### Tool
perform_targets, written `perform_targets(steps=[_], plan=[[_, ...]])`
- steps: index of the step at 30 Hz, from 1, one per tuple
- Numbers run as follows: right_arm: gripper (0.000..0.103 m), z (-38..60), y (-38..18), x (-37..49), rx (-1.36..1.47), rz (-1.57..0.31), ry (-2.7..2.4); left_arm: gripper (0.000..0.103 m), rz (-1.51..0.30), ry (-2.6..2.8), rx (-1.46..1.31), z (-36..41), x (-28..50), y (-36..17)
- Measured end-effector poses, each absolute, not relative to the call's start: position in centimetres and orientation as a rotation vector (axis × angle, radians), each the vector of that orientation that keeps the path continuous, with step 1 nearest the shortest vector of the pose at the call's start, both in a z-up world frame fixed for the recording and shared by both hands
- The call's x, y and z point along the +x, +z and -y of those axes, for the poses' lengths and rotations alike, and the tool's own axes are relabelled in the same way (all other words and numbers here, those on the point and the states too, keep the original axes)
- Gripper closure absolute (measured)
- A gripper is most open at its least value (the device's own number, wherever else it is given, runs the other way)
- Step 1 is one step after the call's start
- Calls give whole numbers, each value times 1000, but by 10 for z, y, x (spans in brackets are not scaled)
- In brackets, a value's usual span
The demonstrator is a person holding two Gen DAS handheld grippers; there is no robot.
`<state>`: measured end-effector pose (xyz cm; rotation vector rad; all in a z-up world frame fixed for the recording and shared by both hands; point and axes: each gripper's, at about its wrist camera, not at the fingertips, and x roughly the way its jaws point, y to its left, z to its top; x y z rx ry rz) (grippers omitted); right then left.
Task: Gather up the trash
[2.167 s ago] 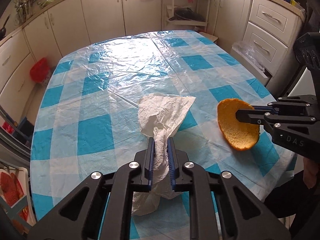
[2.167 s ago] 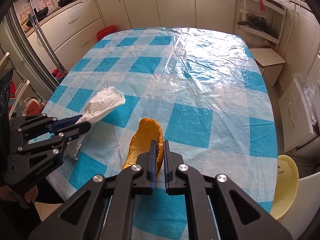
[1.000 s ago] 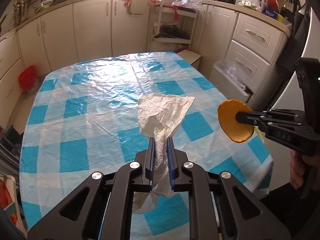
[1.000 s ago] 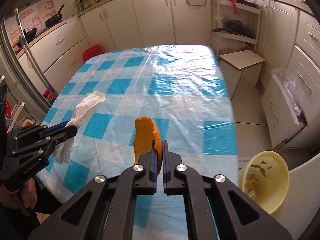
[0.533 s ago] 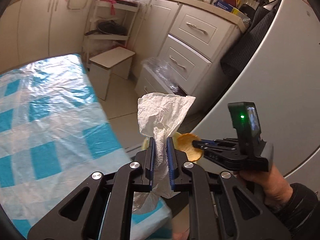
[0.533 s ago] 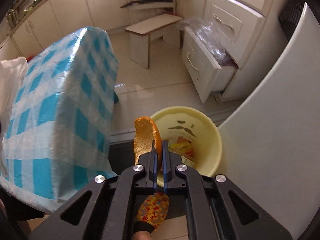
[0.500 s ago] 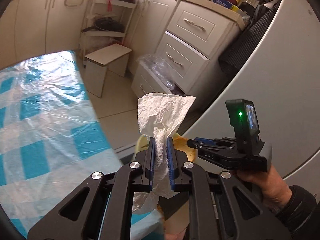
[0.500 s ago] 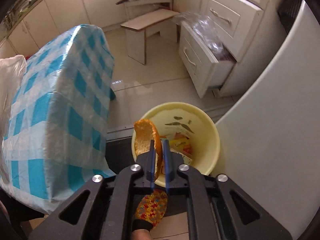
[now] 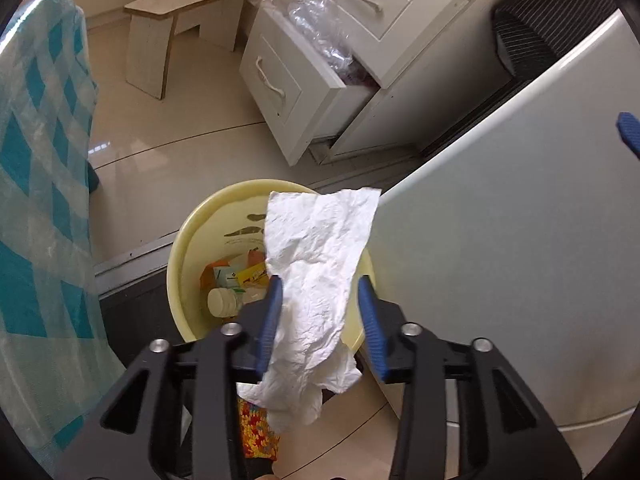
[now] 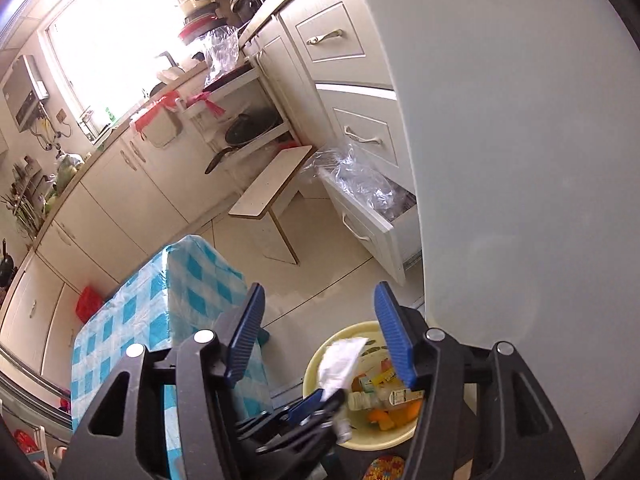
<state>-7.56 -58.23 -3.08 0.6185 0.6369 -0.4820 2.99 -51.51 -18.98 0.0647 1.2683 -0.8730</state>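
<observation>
Hanging between the blue fingers (image 9: 269,322) of the left gripper (image 9: 318,320): one crumpled white paper napkin (image 9: 320,280). Its upper part is a broad creased sheet with a squared top edge; its lower part is bunched and twisted, trailing below the finger line. The fingers are opening, and a clear gap shows between the napkin and the right-hand finger; against the left-hand finger the paper lies close, and whether it touches cannot be told.

Directly beyond and below the left gripper's fingertips: a pale yellow bin (image 9: 188,248), round, open-topped, with dark markings on its inner wall. Contents visible past the left-hand finger: coloured cartons and a round white cap. The right wrist view shows the same bin (image 10: 316,360), holding a small bottle and orange pieces.

The right gripper (image 10: 320,336) has its fingers spreading apart, with nothing between them. Below and between its fingers the left gripper (image 10: 320,400) appears, blurred, with the napkin (image 10: 340,364) above the bin's rim.

Left of both grippers' fingers: a worktop draped in a blue-and-white checked cloth (image 9: 36,184). Right of the fingers: a large white appliance side (image 9: 520,240). Beyond the fingertips: an open drawer (image 9: 292,80) stuffed with clear plastic.
</observation>
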Motion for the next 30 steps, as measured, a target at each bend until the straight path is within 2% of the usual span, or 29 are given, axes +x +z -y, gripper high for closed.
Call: perform_targets(steps=[6, 10, 13, 17, 23, 30], plan=[[46, 583, -28, -70, 609, -636, -485, 35, -1188, -849, 80, 492, 28, -166], [34, 570, -16, -71, 539, -637, -532, 16, -1072, -811, 135, 450, 13, -126], [26, 546, -1, -73, 419, -621, -562, 8, -961, -784, 184, 403, -5, -88], [11, 501, 21, -97, 296, -544, -581, 8, -823, -710, 263, 334, -27, -44], [9, 417, 25, -148, 268, -414, -535, 8, -718, -561, 307, 244, -49, 0], [8, 340, 28, -187, 203, -378, -489, 8, -664, -480, 305, 180, -79, 33]])
